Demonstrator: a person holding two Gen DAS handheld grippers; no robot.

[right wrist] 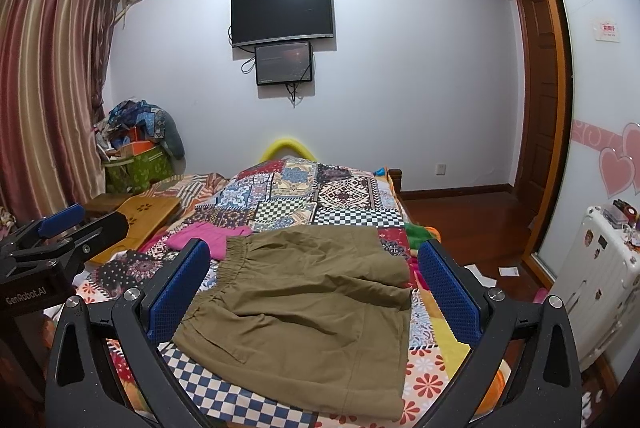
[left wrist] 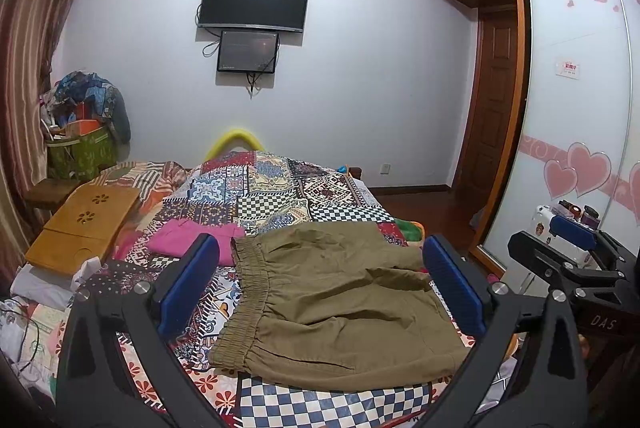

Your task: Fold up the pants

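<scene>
Khaki pants [left wrist: 336, 300] lie folded under both gaping tongs, marked "DAS" and "GenRobot.AI".

Both wrist views face down the bed [left wrist: 280, 188], sharing the pants [right wrist: 304, 308].

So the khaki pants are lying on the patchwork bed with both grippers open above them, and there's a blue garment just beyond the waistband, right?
Not quite: the garment beyond the waistband is pink, not blue, as both wrist views show. The rest holds: the khaki pants lie on the patchwork bed, and the left gripper and right gripper are open, holding nothing.
</scene>
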